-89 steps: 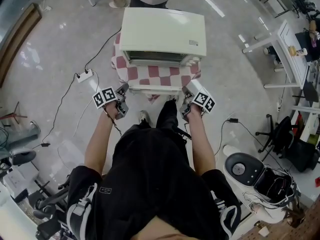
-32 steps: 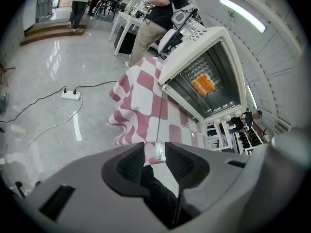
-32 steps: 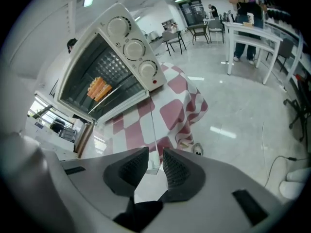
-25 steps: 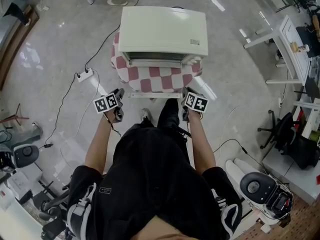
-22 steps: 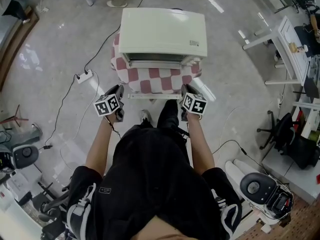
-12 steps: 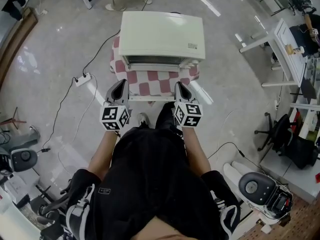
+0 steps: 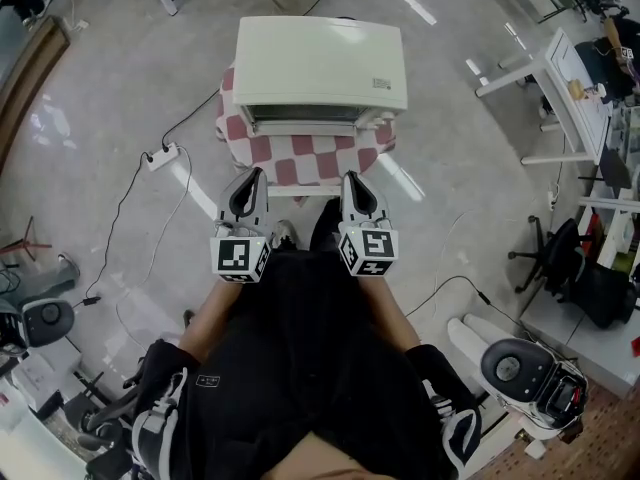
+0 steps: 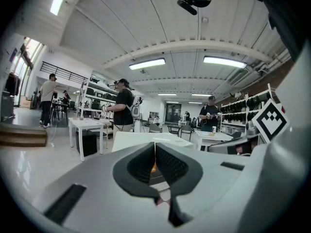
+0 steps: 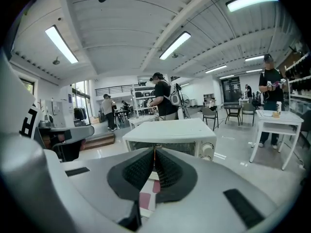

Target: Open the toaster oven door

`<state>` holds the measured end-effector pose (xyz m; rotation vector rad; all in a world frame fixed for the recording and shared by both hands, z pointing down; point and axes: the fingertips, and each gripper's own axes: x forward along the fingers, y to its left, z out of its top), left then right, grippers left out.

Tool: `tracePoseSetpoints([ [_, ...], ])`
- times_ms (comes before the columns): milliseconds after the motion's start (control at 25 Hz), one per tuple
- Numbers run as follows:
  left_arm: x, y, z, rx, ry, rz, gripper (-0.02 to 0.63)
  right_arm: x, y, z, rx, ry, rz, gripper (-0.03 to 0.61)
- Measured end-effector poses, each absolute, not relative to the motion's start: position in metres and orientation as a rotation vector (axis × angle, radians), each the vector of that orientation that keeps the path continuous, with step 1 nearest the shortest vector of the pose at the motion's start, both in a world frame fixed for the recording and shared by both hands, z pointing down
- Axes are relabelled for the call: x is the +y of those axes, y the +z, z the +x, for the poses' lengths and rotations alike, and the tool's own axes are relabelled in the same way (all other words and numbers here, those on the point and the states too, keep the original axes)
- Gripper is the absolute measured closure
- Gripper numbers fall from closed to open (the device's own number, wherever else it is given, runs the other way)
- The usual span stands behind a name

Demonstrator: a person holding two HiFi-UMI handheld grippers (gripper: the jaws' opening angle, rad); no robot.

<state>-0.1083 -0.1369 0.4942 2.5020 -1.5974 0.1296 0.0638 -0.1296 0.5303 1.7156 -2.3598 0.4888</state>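
Checkered tablecloth (image 7: 300,160) under toaster oven (image 7: 320,63); left tongs (image 7: 254,174), right tongs (image 7: 351,177) closed.

One oven, one cloth, two grippers

The head view holds one toaster oven (image 7: 320,63), one checked cloth (image 7: 305,153), one white power strip (image 7: 160,155) and two grippers, the left gripper (image 7: 256,175) and the right gripper (image 7: 351,178), each bearing one marker cube (image 7: 240,258) (two cubes in all); the right gripper view shows two knobs (image 9: 207,148).
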Motion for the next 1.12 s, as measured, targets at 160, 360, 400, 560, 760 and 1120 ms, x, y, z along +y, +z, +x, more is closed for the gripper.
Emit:
tracePoseSetpoints([
  [160,-0.134,0.502,-0.106,-1.57,0.138,2.491,0.6,-0.126,0.531,0.06,-2.366,0.478,1.7,0.552],
  [360,-0.132,0.504,-0.103,-1.553,0.145,2.489,0.6,-0.126,0.529,0.055,-2.376,0.464,1.683,0.552],
  [400,-0.132,0.505,-0.102,-1.55,0.149,2.488,0.6,-0.125,0.529,0.055,-2.376,0.464,1.682,0.552],
  [560,-0.129,0.505,-0.101,-1.543,0.152,2.484,0.6,-0.124,0.53,0.053,-2.373,0.452,1.671,0.552],
  [760,-0.129,0.506,-0.103,-1.546,0.156,2.478,0.601,-0.126,0.53,0.053,-2.373,0.453,1.669,0.552],
  [1120,-0.126,0.508,-0.103,-1.55,0.154,2.468,0.6,-0.126,0.532,0.049,-2.383,0.448,1.656,0.552],
])
